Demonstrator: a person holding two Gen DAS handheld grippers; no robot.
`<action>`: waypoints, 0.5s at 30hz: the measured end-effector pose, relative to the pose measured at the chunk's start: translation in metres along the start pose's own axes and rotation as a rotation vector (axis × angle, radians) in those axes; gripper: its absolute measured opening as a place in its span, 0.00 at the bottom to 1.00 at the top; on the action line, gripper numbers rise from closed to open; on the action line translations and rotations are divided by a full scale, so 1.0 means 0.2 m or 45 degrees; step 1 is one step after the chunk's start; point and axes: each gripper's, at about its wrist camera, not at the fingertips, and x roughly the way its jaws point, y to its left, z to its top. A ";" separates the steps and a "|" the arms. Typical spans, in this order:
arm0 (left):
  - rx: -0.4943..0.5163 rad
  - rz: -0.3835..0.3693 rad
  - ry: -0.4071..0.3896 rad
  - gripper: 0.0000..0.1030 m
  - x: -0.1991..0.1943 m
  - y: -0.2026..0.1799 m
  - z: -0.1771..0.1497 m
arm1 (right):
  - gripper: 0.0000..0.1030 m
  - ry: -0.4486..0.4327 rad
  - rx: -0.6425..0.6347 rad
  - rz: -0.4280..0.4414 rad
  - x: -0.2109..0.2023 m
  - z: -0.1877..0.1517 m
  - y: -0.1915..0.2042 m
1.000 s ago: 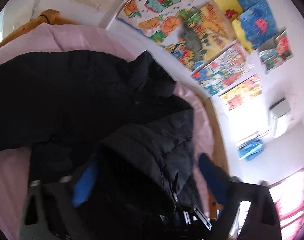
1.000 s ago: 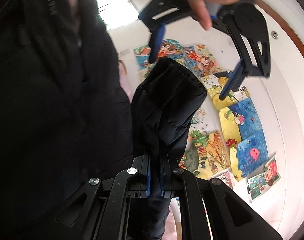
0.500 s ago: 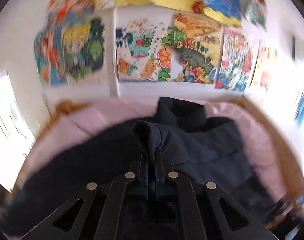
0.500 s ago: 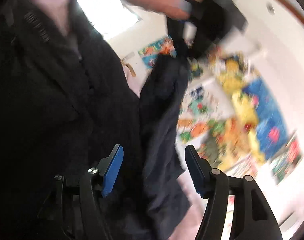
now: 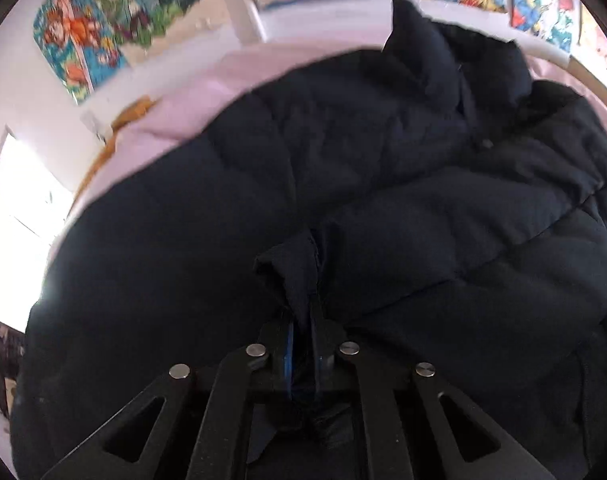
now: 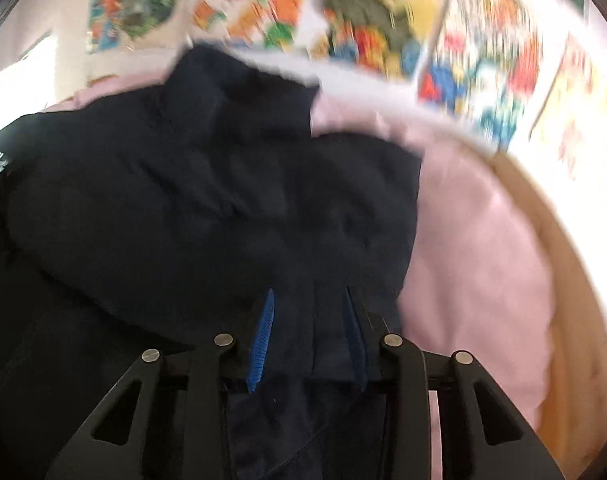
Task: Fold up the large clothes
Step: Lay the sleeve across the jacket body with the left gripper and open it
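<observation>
The left gripper (image 5: 301, 320) is held low at the frame's bottom centre, its jaws clamped on a fold of the dark padded jacket (image 5: 383, 208), which is spread over pink bedding (image 5: 175, 116). The right gripper (image 6: 309, 320) is seen with jaws apart, jacket fabric between them. A wooden bed edge (image 6: 571, 280) is shown at right only in the right wrist view.

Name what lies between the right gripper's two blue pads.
A fold of the dark jacket lies between the right gripper's parted pads, seen in the right wrist view.
</observation>
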 end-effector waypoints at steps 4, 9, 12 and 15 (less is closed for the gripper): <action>-0.005 -0.023 0.034 0.15 0.06 0.01 0.00 | 0.31 0.097 0.074 0.071 0.15 -0.11 -0.03; -0.116 -0.156 0.049 0.33 -0.05 0.14 -0.01 | 0.36 0.113 0.077 0.039 0.20 -0.14 0.00; -0.194 -0.176 -0.010 0.79 -0.21 0.26 -0.05 | 0.58 0.100 0.098 0.045 0.16 -0.16 0.00; -0.264 -0.204 -0.128 0.88 -0.46 0.40 -0.13 | 0.68 0.061 0.138 0.111 0.08 -0.15 -0.01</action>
